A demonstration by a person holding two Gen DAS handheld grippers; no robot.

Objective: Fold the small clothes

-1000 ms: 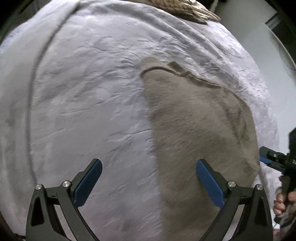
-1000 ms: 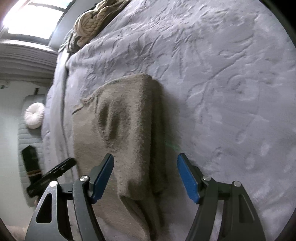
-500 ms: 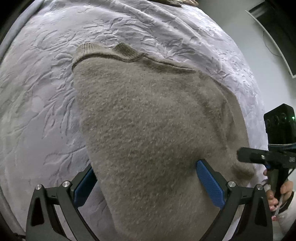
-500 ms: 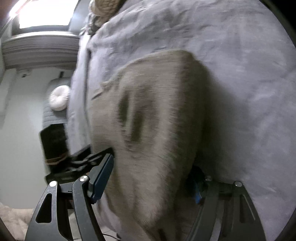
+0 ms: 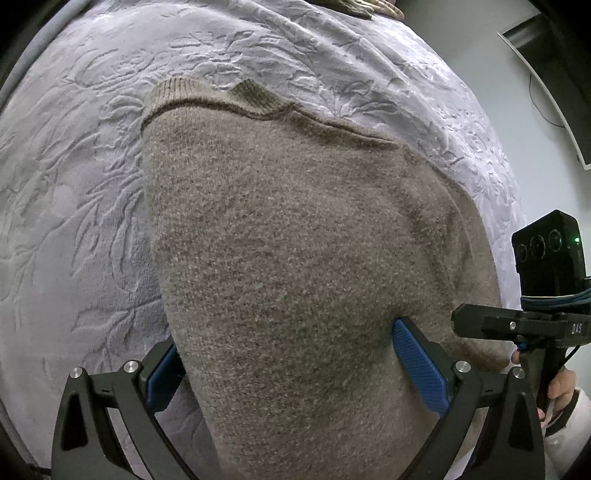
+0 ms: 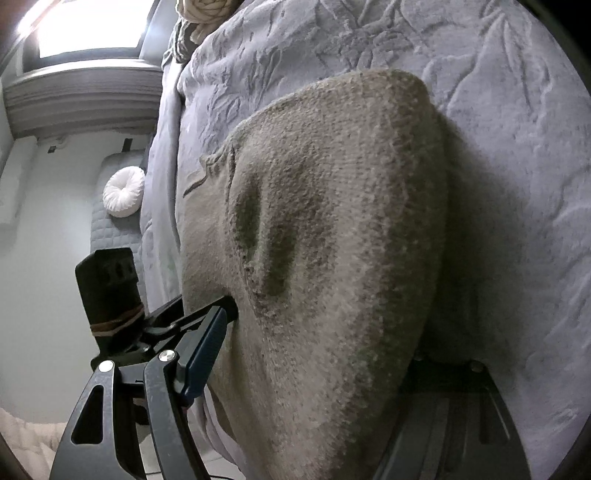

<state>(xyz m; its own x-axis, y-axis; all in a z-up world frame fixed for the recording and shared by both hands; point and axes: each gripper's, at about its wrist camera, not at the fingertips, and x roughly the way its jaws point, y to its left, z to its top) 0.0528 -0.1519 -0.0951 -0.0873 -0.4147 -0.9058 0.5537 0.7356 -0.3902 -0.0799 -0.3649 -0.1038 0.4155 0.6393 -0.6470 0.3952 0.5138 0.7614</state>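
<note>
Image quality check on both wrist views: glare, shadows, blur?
Right wrist: the bright window is blown out at top left, and the taupe knitted sweater casts a dark shadow on the pale grey embossed bedspread. Left wrist: even light, sharp knit, strong fisheye curvature.

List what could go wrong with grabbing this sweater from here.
1. The right gripper has one finger hidden under the brown knit sweater, so it may pinch only one layer, or the bedspread too.
2. The left gripper straddles a wide span of sweater; closing could bunch it.
3. A deep wrinkle sits mid-sweater and could be folded in.
</note>
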